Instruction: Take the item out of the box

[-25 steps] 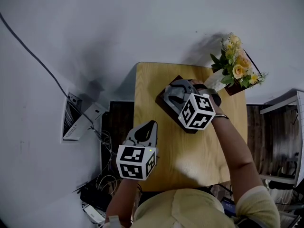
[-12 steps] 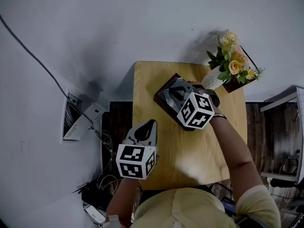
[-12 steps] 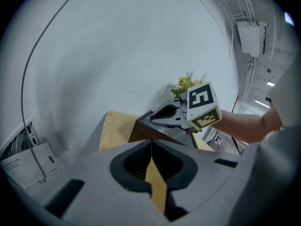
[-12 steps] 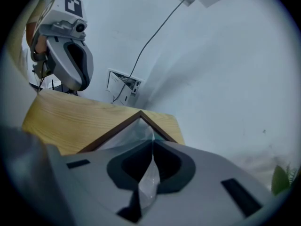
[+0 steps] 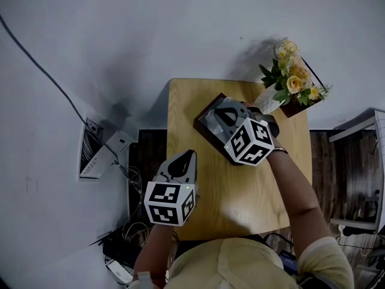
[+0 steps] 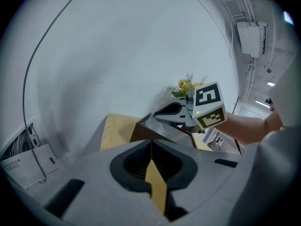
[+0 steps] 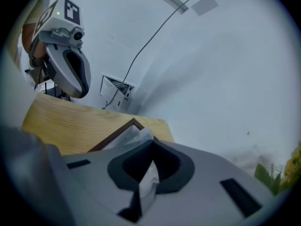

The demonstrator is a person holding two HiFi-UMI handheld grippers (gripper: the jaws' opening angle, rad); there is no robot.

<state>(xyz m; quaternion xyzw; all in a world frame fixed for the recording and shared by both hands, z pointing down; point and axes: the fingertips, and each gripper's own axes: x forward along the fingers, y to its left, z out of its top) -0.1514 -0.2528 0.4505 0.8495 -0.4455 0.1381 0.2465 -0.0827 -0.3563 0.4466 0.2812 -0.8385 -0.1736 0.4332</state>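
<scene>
**A:** What is shown of the jaws in the head view?

**B:** The right gripper (image 5: 212, 120) is seen over the dark brown box (image 5: 204, 132), which is set on the far half of the wooden desk (image 5: 240, 191). Its jaws are covered by its own body there, so their state cannot be read from above. The left gripper (image 5: 190, 155) is held above the desk's near left edge, well apart from the box. A bunch of yellow flowers (image 5: 289, 80) is placed at the far right corner, just beside the box.

**A:** And in the left gripper view?

**B:** The jaws of the left gripper (image 6: 151, 145) are seen pressed together, tip to tip, and nothing is held. Only a sliver of desk wood is seen through the slit behind the tips. Ahead, the box (image 6: 141, 131) and the right gripper (image 6: 160, 113) above it are seen, with the flowers (image 6: 188, 84) behind them.

**A:** What is told by the right gripper view?

**B:** The jaws have just been closing and are shut tight on a white tissue (image 7: 149, 175), which is pinched between them. More of the tissue is seen crumpled just past the tips, inside the corner of the box (image 7: 113, 134), so the item is not yet freed from it. Beyond, the left gripper (image 7: 81, 93) is seen above the desk (image 7: 61, 124). A cable (image 7: 155, 34) is seen against the grey wall, leading to a white junction box (image 7: 115, 91).
</scene>
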